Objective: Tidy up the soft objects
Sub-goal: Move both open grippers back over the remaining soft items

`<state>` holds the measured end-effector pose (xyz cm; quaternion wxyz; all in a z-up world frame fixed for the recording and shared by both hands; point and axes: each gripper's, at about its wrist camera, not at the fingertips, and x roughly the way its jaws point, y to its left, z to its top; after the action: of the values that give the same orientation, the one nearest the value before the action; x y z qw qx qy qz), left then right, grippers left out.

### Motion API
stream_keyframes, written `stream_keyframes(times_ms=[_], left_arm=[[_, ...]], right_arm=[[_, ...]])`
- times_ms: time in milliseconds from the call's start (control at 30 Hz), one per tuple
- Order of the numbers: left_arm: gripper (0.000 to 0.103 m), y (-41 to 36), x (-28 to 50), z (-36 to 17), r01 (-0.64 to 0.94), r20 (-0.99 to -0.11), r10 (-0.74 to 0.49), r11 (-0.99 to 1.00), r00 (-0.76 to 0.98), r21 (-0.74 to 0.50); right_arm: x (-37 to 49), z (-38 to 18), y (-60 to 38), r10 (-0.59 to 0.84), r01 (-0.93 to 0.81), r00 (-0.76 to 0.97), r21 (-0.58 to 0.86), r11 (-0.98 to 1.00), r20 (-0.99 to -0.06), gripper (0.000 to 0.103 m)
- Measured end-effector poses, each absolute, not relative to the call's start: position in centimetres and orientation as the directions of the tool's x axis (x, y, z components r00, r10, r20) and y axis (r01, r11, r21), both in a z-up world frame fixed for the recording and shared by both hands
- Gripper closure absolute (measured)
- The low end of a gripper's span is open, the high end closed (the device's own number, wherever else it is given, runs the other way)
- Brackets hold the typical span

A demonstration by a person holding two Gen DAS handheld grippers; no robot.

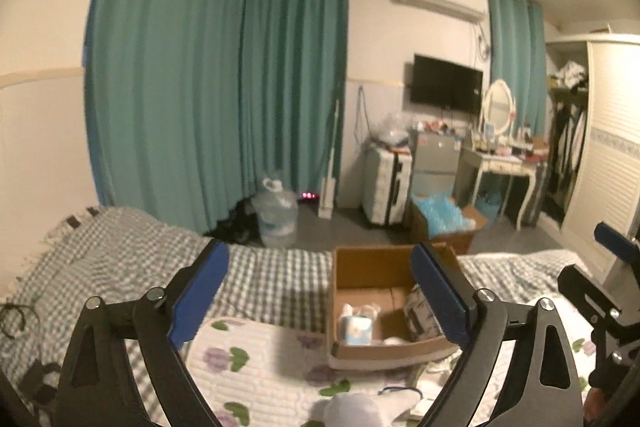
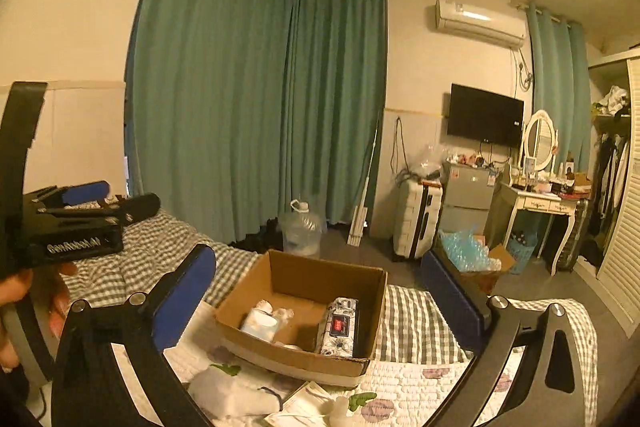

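An open cardboard box (image 1: 372,259) (image 2: 288,357) sits on the bed. Inside lie a light blue tissue pack (image 1: 356,329) (image 2: 260,325), a floral-patterned pack (image 1: 420,311) (image 2: 338,327) and some small white pieces. My left gripper (image 1: 320,255) hangs open above the bed in front of the box, nothing between its blue pads. My right gripper (image 2: 316,255) is also open and empty, above the box's near side. A white soft bundle (image 1: 352,411) (image 2: 232,395) lies on the quilt below both grippers, with flat white packets (image 2: 304,407) beside it. A hand holds the left gripper at the left of the right wrist view.
The bed carries a floral quilt (image 2: 400,387) over a grey checked blanket (image 1: 120,239). On the floor beyond are a water jug (image 2: 300,231), a white suitcase (image 2: 416,223), a carton of blue bubble wrap (image 2: 468,251), a dressing table (image 2: 536,203) and a wardrobe (image 2: 624,187).
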<state>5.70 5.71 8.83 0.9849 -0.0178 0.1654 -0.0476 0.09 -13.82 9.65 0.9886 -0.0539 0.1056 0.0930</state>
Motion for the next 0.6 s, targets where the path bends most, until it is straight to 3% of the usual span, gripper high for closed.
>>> stream_keyframes(times_ms=[600], left_arm=[[0.0,5.6,-2.9,13.5,0.13,-0.186,-0.133,0.991,0.973,-0.031]], right_arm=[[-7.3,13.3,-15.2,0.148,-0.165,0.975,-0.092,0.982,-0.165,0.0]])
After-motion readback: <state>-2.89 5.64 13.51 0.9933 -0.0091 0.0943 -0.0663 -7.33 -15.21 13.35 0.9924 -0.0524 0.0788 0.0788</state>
